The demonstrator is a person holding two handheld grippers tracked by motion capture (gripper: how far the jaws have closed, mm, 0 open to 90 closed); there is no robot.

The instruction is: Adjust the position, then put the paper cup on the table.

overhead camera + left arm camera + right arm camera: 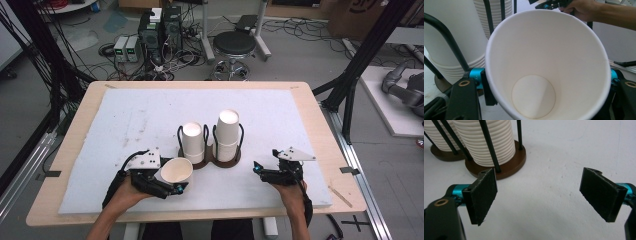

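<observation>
1. My left gripper (167, 186) clamps a paper cup (176, 171), tilted, at seven o'clock from the cup holder (210, 159).
2. My right gripper (264, 171) stands wide, empty, at four o'clock.
3. Squeezing harder could crush the cup; it may slip.

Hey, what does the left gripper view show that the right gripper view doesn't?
Left gripper view: the inside of a white paper cup down to its round bottom, clamped between the left gripper fingers, and beyond its rim the person's other hand holding the right gripper.

Right gripper view: the right gripper's own black fingers spread wide apart with nothing between them, above the bare white mat.

Both: the stacks of ribbed white cups standing inside the black wire holder on its brown round bases.
</observation>
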